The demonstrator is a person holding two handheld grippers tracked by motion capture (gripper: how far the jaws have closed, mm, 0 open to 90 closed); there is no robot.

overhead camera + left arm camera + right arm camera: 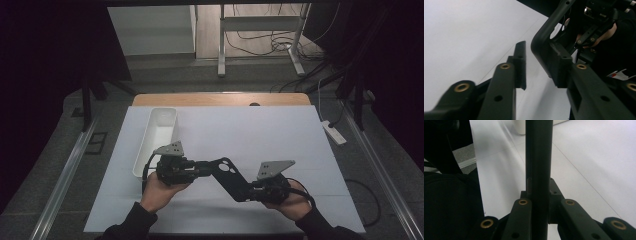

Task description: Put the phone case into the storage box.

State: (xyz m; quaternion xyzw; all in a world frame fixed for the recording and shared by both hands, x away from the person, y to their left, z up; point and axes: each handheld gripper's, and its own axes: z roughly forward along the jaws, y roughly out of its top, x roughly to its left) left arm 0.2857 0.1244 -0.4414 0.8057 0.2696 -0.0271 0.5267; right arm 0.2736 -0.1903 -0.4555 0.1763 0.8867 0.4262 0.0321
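right tool (256, 189) clamped on my black bent bracket (227, 175) near bench (280, 135) front edge | left tool (192, 169) wide around its far end | rigid, light, smooth: I grip flat edges | white bin (156, 140) beyond, left side

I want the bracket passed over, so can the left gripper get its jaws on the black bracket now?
Probably yes: the left gripper has its jaws open and the black bracket end already sits against one jaw, while the right gripper holds the other end.
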